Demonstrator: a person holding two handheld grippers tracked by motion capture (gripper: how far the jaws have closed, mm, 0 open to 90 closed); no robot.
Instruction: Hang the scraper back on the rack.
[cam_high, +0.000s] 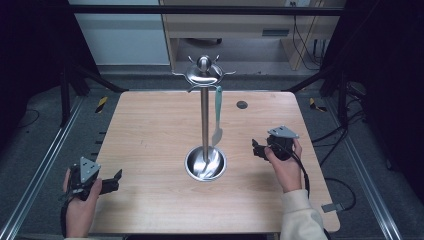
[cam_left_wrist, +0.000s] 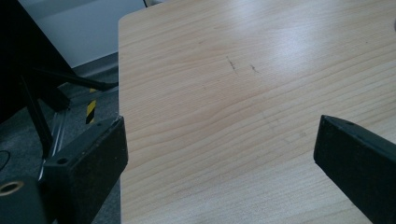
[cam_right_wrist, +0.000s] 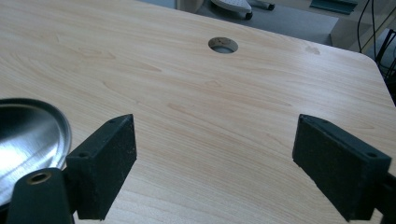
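- Fingers of the left gripper (cam_high: 116, 176), lower left, spread apart, holding nothing.
- Right gripper (cam_high: 257, 148), right of centre, gapes empty too.
- Spatula (cam_high: 218, 115) hangs from the stand (cam_high: 204, 120) mid-frame on the worktop (cam_high: 150, 130).

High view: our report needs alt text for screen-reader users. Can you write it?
A steel utensil stand with a pale green spatula hanging from it stands mid wooden table. The open left hand-held gripper and right hand-held gripper flank it.

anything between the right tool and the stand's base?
Nothing: bare wooden table lies between the right tool and the stand's base, seen in the high view.
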